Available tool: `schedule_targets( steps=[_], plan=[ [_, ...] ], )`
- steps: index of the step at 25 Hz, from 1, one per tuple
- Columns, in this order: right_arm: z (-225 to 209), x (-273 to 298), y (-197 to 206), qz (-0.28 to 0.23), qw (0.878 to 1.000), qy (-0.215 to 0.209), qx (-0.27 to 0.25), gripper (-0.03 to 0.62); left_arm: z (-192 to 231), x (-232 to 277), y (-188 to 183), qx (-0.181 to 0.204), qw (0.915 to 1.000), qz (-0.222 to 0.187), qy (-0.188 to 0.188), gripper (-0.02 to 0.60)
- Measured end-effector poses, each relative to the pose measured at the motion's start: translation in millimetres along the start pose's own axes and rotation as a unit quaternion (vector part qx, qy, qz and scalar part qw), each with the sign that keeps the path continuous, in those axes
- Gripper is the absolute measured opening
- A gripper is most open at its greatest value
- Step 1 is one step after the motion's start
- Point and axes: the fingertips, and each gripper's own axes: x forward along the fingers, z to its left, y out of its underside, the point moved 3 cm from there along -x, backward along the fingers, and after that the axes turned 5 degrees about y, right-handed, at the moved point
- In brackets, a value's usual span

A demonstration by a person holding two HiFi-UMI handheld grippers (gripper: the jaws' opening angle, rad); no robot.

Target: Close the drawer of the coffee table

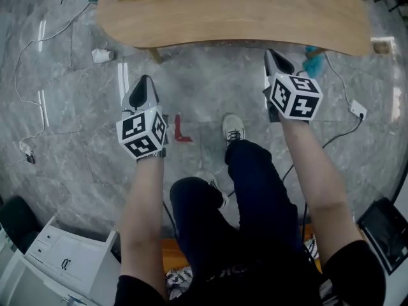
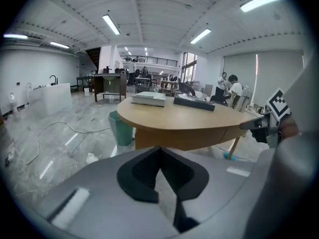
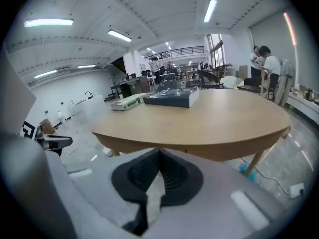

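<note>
Floor (image 1: 70, 107): grey marble-look tile, glossy, reflects ceiling lights. White cables (image 1: 25, 75) lie across it at head view's left. Ceiling (image 2: 149, 9): white, ribbed, w/ strip lights (image 2: 111, 24). Far end: mezzanine railing (image 2: 149, 59); tall windows (image 2: 189, 68) just right of it. White counter (image 2: 50, 96) along left wall, dark desk (image 2: 109, 83) beyond. White cabinet (image 1: 64, 254) at head view's btm-left corner.

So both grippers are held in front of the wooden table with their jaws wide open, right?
Not open. The left gripper and the right gripper are in front of the wooden table, but their jaws are shut on nothing, as both gripper views show.
</note>
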Motion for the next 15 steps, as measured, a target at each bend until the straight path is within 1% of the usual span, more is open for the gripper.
schedule_targets(
  steps=[3,6,8,10,11,15],
  plan=[
    [18.7,-48.0,-33.4,0.023,0.999,-0.018,-0.024,0.002,-35.3,-50.3,-37.7,-0.003,0.9998,0.017,0.007,0.005],
    [44.8,-98.1,-75.6,0.024,0.998,-0.037,-0.036,0.002,-68.9,-95.9,-93.3,0.003,0.9998,0.008,0.020,0.005],
    [67.2,-143.6,-98.6,0.026,0.997,-0.063,-0.037,0.002,-96.9,-135.2,-124.2,-0.017,0.9988,0.005,0.046,0.005],
    [90.4,-199.5,-117.3,0.028,0.994,-0.095,-0.043,0.002,-128.3,-182.6,-147.5,-0.039,0.9960,0.016,0.079,0.005],
    [100.1,-225.5,-128.9,0.026,0.993,-0.106,-0.051,0.002,-141.1,-204.4,-160.6,-0.039,0.9948,0.019,0.092,0.005],
    [128.4,-303.1,-185.2,-0.019,0.989,-0.127,-0.077,0.002,-164.8,-269.8,-215.9,-0.003,0.9931,0.000,0.117,0.003]
  ],
)
